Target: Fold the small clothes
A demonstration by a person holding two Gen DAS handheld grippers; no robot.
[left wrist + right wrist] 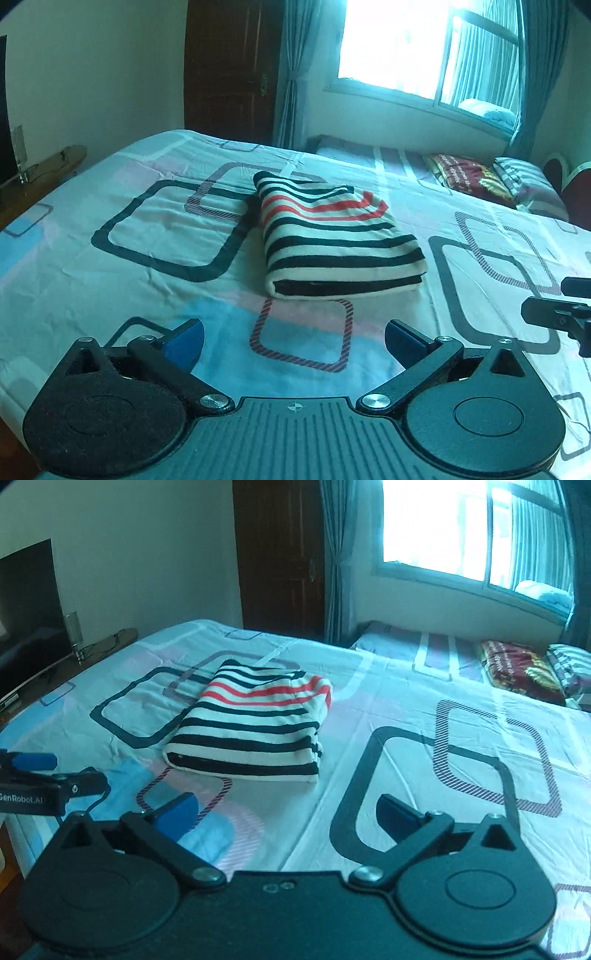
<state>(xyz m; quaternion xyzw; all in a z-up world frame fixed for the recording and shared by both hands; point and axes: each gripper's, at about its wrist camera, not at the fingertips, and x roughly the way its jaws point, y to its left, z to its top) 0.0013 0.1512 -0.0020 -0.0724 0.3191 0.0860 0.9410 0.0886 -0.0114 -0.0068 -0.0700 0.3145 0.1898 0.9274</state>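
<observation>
1. One striped garment (340,240) lay folded into a compact rectangle on the bed sheet (147,236), black and white bands with a few red bands toward its far end. It touched nothing but the sheet.
2. Two grippers were present. The left gripper (294,341) hovered on the near side of the garment, jaws spread wide and empty, its two blue pads (186,345) well apart.
3. The right gripper (284,818) sat near and to the right of the garment, jaws likewise spread wide and empty.
4. Each gripper appeared cut off at the frame edge in the other's view: the left gripper to the garment's near left in the right wrist view, the right gripper to the garment's near right in the left wrist view. Only partial black parts showed there.
5. Beyond the garment: one dark wooden door (229,70), one window (424,48) overexposed to white, and curtains (293,70) beside it.
6. To the far right of the garment lay two pillows, one dark red (517,670) with unreadable print, one striped (570,672) and cut off.
7. To the far left of the garment stood one dark screen (27,620), partly out of frame.
</observation>
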